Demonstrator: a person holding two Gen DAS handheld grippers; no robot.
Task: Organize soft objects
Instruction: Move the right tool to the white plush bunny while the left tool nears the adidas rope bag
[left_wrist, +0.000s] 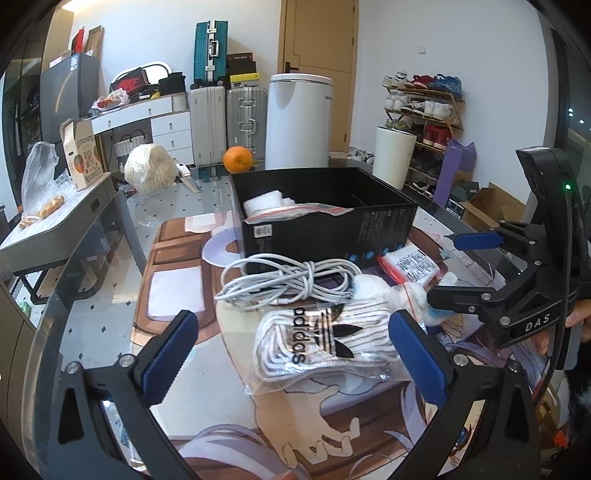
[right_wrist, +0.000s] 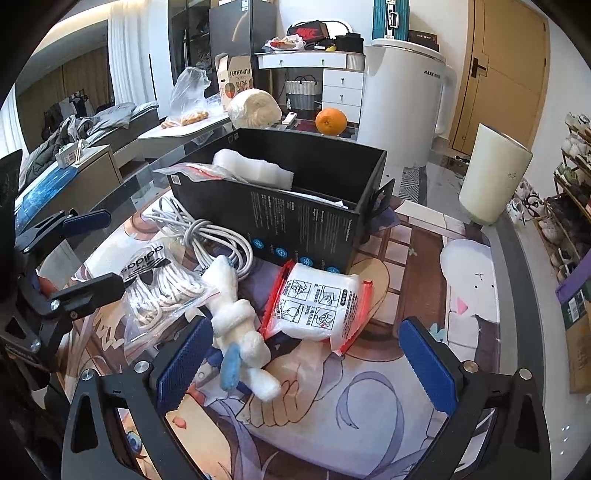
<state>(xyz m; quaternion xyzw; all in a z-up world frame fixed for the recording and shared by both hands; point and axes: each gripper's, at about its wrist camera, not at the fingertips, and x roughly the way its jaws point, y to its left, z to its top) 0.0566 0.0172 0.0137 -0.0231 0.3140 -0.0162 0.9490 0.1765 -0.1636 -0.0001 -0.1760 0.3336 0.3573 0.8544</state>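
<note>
A clear bag of white adidas socks (left_wrist: 325, 339) (right_wrist: 159, 284) lies on the printed mat, between the wide-open fingers of my left gripper (left_wrist: 295, 354). A white plush toy with a blue ear (right_wrist: 240, 332) lies just inside the left finger of my open right gripper (right_wrist: 306, 365); it shows partly in the left wrist view (left_wrist: 421, 299). A red-edged packet of white material (right_wrist: 317, 302) (left_wrist: 410, 264) lies beyond it. A black open box (left_wrist: 325, 218) (right_wrist: 288, 206) holds a white folded item (right_wrist: 255, 168) and a clear bag. Both grippers are empty.
A coiled white cable (left_wrist: 288, 280) (right_wrist: 207, 232) lies against the box. An orange (left_wrist: 238, 159), a white cylinder (right_wrist: 495, 173) and a wrapped white bundle (left_wrist: 149, 168) stand further back on the glass table. Suitcases, drawers and a shoe rack line the room.
</note>
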